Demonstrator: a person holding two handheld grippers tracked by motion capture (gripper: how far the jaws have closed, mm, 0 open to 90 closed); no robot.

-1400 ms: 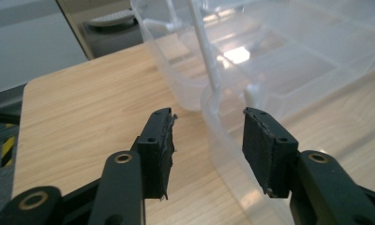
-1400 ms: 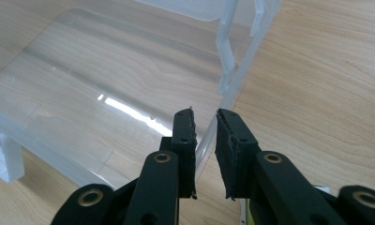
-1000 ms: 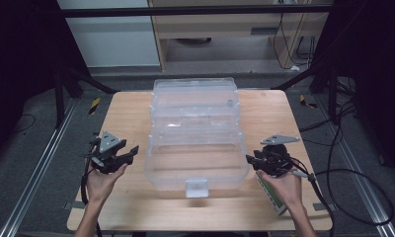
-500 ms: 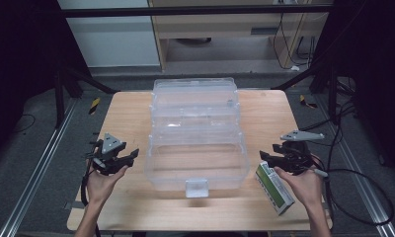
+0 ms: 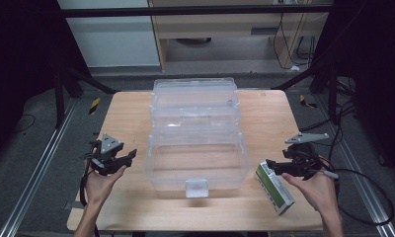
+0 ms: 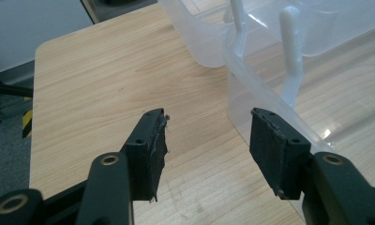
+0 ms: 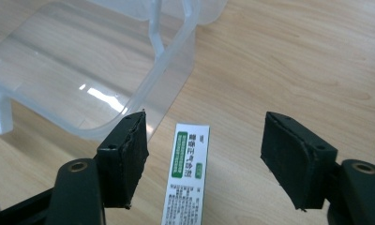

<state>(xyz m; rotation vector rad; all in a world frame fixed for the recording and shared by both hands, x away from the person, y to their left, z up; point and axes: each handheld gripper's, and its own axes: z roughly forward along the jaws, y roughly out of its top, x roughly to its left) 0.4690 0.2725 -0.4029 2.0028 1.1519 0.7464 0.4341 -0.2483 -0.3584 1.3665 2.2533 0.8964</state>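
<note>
We've just been opening the right hand-held gripper [image 5: 270, 164] above the box [image 5: 274, 187] on the worktop [image 5: 131, 111]; left hand-held gripper [image 5: 131, 154] open, empty. Next: probably regrasp the box, lift into bin [image 5: 195, 133].

The left hand-held gripper [image 5: 117, 160] is held level with jaws apart; the right hand-held gripper's [image 5: 278, 167] jaws have just been opened wide, nothing gripped.
</note>
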